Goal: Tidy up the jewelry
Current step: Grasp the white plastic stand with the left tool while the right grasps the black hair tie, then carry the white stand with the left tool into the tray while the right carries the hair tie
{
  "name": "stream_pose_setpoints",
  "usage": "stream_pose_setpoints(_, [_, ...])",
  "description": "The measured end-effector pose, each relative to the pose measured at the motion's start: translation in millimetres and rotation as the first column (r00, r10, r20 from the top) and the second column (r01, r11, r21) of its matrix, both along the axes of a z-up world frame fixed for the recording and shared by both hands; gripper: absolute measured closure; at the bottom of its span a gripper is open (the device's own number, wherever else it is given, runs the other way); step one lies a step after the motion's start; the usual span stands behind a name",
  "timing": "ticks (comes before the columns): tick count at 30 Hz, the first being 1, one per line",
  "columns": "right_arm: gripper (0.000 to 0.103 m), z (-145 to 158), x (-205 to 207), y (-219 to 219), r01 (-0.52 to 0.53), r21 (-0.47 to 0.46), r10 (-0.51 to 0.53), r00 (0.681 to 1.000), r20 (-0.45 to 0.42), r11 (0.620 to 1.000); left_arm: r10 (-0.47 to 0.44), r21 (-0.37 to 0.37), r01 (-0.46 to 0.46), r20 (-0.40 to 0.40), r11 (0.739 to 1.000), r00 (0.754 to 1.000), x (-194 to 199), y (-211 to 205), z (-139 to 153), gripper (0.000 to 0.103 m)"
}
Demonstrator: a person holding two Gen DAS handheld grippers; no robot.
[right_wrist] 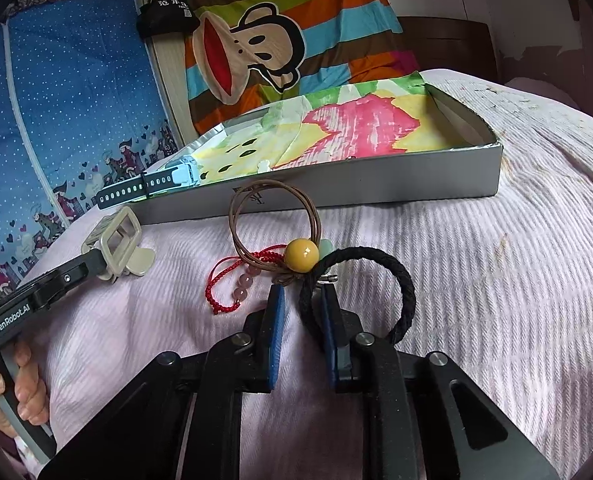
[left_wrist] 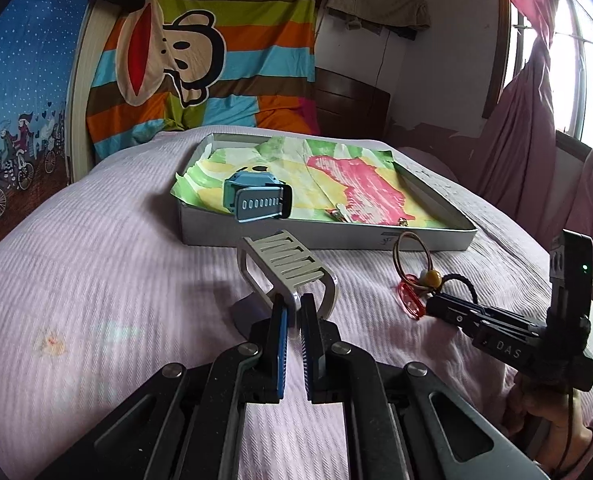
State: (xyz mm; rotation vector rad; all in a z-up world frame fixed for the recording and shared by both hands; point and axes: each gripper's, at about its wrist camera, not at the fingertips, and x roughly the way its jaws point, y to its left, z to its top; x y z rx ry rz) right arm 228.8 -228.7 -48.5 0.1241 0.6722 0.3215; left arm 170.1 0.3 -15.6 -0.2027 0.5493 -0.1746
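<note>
My left gripper (left_wrist: 294, 308) is shut on a beige hair claw clip (left_wrist: 286, 266), held just above the pink bedspread in front of the box; it also shows in the right wrist view (right_wrist: 116, 244). My right gripper (right_wrist: 304, 300) has its fingers around the near side of a black braided hair tie (right_wrist: 400, 276), jaws narrowly apart. Beside it lie a brown wire bangle (right_wrist: 274, 216) with a yellow bead (right_wrist: 301, 254) and a red cord bracelet (right_wrist: 224, 284). A blue watch (left_wrist: 256, 196) lies in the grey box (left_wrist: 336, 236) at its left corner.
The box is lined with a colourful painted paper (left_wrist: 348, 184) and holds a small clip (left_wrist: 342, 212). A striped monkey blanket (left_wrist: 200, 52) hangs behind the bed. A pink curtain (left_wrist: 536, 120) and a window are at the right.
</note>
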Motion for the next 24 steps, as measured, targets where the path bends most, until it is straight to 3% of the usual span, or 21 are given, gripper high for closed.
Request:
stream_pose_setpoints(4, [0.096, -2, 0, -1, 0.009, 0.007, -0.009, 1.0, -0.005, 1.0, -0.024, -0.026, 0.024, 0.001, 0.999, 1.0, -7, -1, -2, 0.097])
stream_pose_setpoints(11, [0.098, 5, -20, 6, -0.047, 0.013, 0.046, 0.996, 0.072, 0.999, -0.085, -0.01, 0.085, 0.015, 0.996, 0.996, -13, -11, 0, 0.097])
stream_pose_setpoints(18, [0.098, 22, -33, 13, -0.093, -0.014, 0.094, 0.985, 0.143, 0.996, -0.143, 0.007, 0.143, 0.004, 0.99, 0.99, -4, -24, 26, 0.098])
stream_pose_setpoints(24, [0.098, 41, -23, 6, -0.104, 0.003, 0.102, 0.983, 0.151, 0.995, -0.149, -0.045, 0.149, 0.007, 0.988, 0.989, 17, -29, 47, 0.098])
